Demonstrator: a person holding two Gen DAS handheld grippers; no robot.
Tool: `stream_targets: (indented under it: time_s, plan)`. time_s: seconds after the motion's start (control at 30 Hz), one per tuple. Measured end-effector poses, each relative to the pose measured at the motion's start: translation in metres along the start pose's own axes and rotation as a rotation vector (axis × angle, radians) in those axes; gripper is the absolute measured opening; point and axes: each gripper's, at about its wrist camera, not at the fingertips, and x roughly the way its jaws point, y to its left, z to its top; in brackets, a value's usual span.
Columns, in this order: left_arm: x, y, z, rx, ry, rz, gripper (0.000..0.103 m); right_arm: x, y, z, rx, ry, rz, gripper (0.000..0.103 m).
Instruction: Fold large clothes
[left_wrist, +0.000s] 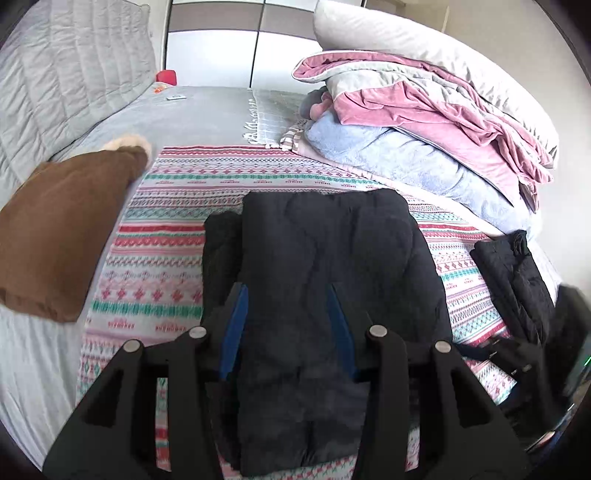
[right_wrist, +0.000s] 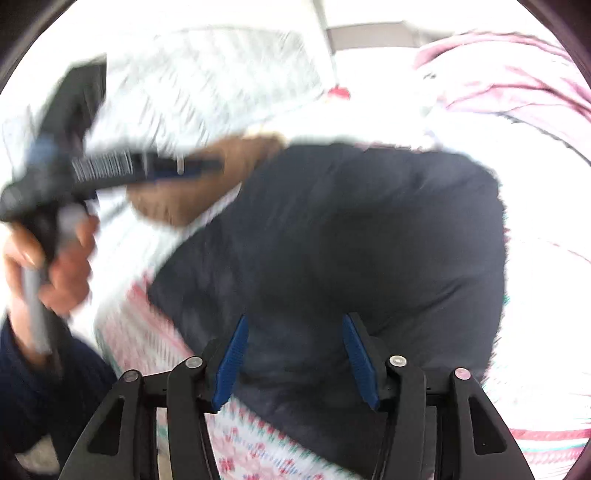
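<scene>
Two views show one black padded jacket (left_wrist: 328, 280) lying folded on a striped, patterned blanket (left_wrist: 229, 177) spread over the bed. From the left wrist, red lettering repeats along the blanket's bands but is too small to read. The left tongs (left_wrist: 288, 328) hover over the jacket with their blue ribbed pads (left_wrist: 236, 325) spread apart and nothing pinched between them. A brown fleecy garment (left_wrist: 62, 232) with a cream fuzzy trim lies at the left, a second dark quilted piece (left_wrist: 513, 280) at the right is partly cut off, and a heap of pink, grey and pale blue bedding (left_wrist: 424, 122) is stacked behind. A grey quilted headboard (left_wrist: 70, 74) stands at far left. The right wrist view is badly blurred and washed out. The right tongs (right_wrist: 295, 354) are released above the jacket's (right_wrist: 351, 240) near edge. At left a hand (right_wrist: 55, 266) grips the handle of the left tongs (right_wrist: 207, 166), whose striped label cannot be read; a dark sleeve (right_wrist: 40, 384) shows below.
</scene>
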Motion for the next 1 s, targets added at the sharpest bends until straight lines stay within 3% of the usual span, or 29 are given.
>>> stream_targets:
  time_s: [0.07,0.2,0.37,0.53,0.7,1.0]
  plan:
    - [0.013,-0.003,0.014,-0.004,0.017,-0.009,0.046,-0.009,-0.022,0.016,0.069,-0.054,-0.033,0.062]
    - [0.049,-0.011,0.031,-0.003,0.066,-0.004,0.046,-0.002,-0.070,0.041,0.209,-0.069,-0.074,0.062]
    - [0.099,-0.008,0.034,0.004,0.102,0.083,0.046,0.038,-0.116,0.072,0.349,-0.040,-0.077,0.062]
    - [0.129,0.013,0.021,-0.048,0.138,0.111,0.047,0.084,-0.128,0.095,0.299,0.017,-0.125,0.062]
    - [0.138,0.025,0.010,-0.097,0.131,0.123,0.049,0.122,-0.136,0.109,0.292,0.064,-0.117,0.063]
    - [0.148,0.028,-0.002,-0.100,0.125,0.185,0.051,0.166,-0.112,0.096,0.193,0.137,-0.202,0.064]
